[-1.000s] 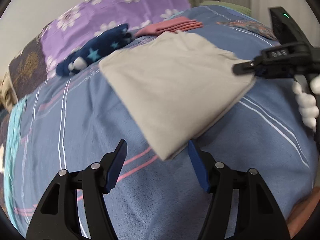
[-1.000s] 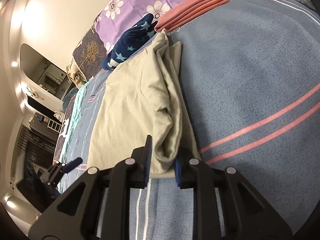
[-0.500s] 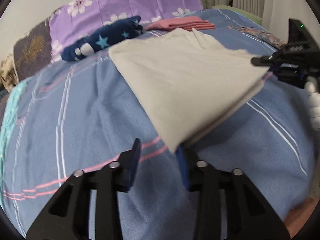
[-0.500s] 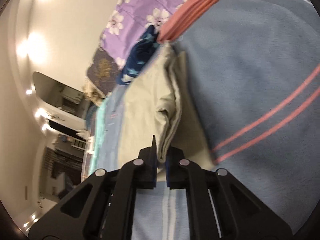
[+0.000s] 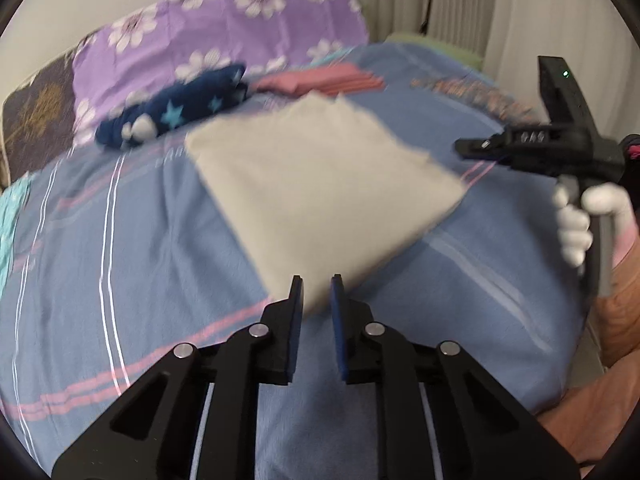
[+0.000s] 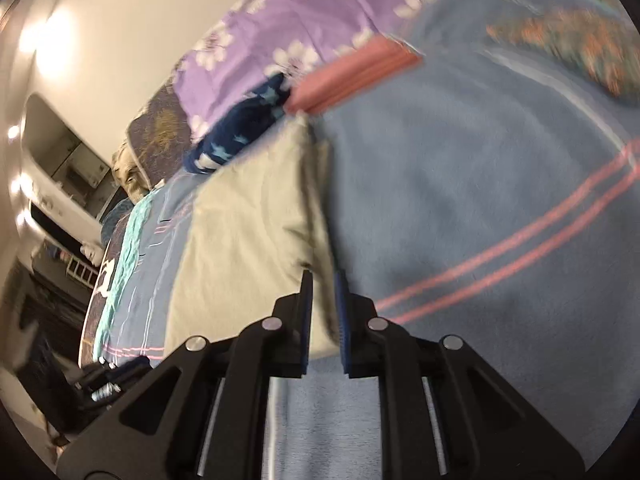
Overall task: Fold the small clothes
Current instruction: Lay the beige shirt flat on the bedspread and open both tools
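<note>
Since a sec ago both my grippers have come up off the blue striped bedspread (image 5: 120,248). L gripper (image 5: 316,292) jaws have just been closing and now pinch the near corner of the beige cloth (image 5: 320,184). R gripper (image 6: 322,292) was already nipped on the cloth's (image 6: 248,232) folded edge; its jaws eased out a touch, fabric sits between the pads, and I think they're pressing on it, though blur makes that hard to call. Cloth lies folded, mid-bed, flat except for the two corners I've got. Behind it: a navy star-print garment (image 5: 176,108) and a folded pink stack (image 5: 320,80), both at the foot of the purple floral pillow (image 5: 224,36). Seen from the L cam, my white-gloved R hand (image 5: 580,220) grips the other tool's handle.
</note>
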{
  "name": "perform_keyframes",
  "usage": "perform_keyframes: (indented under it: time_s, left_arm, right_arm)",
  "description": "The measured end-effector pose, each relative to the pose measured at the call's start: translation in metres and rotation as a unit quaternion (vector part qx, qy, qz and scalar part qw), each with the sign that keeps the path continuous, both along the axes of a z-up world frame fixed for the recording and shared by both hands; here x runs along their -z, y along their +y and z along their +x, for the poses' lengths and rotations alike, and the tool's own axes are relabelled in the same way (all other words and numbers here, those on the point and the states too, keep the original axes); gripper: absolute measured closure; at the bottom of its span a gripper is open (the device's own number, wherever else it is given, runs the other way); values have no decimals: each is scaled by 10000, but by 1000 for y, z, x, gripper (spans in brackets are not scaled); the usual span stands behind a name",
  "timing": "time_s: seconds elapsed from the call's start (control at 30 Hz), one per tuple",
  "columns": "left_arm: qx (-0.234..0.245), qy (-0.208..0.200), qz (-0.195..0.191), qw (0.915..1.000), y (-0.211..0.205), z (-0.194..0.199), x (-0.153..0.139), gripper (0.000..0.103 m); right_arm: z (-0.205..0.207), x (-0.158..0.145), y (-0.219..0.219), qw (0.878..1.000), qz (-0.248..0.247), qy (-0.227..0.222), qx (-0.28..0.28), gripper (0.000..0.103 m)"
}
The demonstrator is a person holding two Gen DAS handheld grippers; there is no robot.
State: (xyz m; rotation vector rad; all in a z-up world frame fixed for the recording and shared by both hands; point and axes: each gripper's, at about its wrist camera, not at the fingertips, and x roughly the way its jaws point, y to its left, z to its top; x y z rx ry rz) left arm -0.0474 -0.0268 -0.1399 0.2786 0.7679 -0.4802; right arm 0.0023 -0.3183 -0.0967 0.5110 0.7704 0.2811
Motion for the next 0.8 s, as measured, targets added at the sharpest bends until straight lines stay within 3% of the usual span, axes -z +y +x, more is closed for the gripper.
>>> perform_keyframes:
  time_s: [0.07,0.17,0.23,0.27,0.3,0.4,0.57,0.63,0.8]
  left_arm:
    - [85,-116,14,9999,-10,11,-2,88]
    - [115,240,-7,9996,-23,32,18,88]
    - [-37,530,264,9982,-29,45,41,86]
    - [-112,636,350,9973,-30,49,53,86]
    - [-137,619,254,9977,-29,50,57,86]
    - [-150,636,34,9979,-23,49,55,85]
    - [-208,731,-154,9970,-19,52,48,83]
    - [-237,652,-156,9975,-18,50,42,77]
    - [-363,383,-177,9985,-14,61,24,76]
  right_arm:
    - [4,-5,18,9991,-92,-226,-346,90]
    - [12,1,37,9978,-280,-262,-532,90]
    - [20,17,42,9971,-678,55,-351,90]
    - [25,32,43,9936,-1067,326,-168,94]
    - [25,41,41,9927,-1128,415,-121,100]
    - [24,42,31,9953,-871,404,-140,103]
    - [25,36,39,9921,-1191,361,-184,102]
    - [23,27,42,9924,-1180,275,-223,96]
    - [27,-1,56,9889,-1425,-172,-390,95]
